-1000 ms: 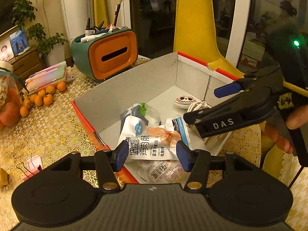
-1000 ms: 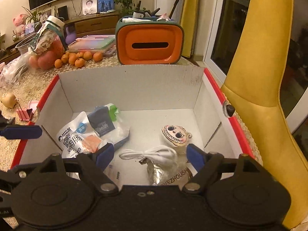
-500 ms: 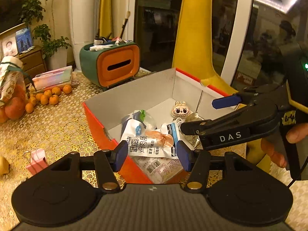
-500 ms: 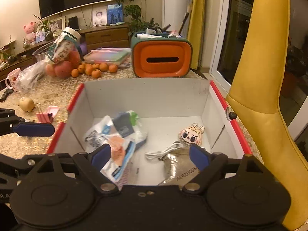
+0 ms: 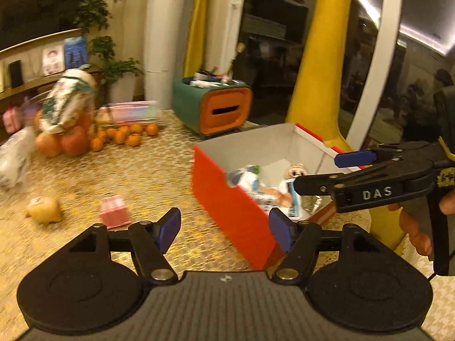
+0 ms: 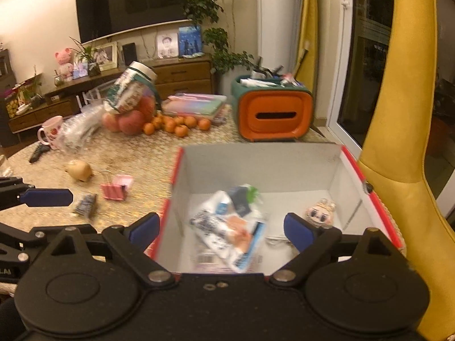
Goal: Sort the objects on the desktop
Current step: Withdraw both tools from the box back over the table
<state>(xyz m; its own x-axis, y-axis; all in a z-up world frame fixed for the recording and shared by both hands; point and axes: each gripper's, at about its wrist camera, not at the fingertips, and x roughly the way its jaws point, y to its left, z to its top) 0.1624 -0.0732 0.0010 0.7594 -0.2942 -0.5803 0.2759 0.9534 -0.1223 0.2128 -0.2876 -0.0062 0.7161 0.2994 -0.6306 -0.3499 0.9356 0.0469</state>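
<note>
A red cardboard box (image 5: 227, 199) with a grey inside (image 6: 256, 164) stands on the table. In it lie white snack packets (image 6: 227, 224), a small doll face (image 6: 321, 209) and a white cable. My left gripper (image 5: 224, 233) is open and empty, left of and above the box. My right gripper (image 6: 221, 227) is open and empty above the box's near edge; it also shows in the left wrist view (image 5: 321, 176). On the table left of the box lie a pink binder clip (image 6: 115, 189), a dark packet (image 6: 84, 204) and a tan round object (image 6: 79, 169).
An orange and green tissue holder (image 6: 273, 113) stands behind the box. Oranges (image 6: 176, 123), apples, a jar, a pink mug (image 6: 51, 132) and a remote sit at the back left. A yellow chair (image 6: 398, 142) stands right of the box.
Both grippers have pulled back and up from the box. The left wrist view has swung left, so more of the table shows. Both stay open.
</note>
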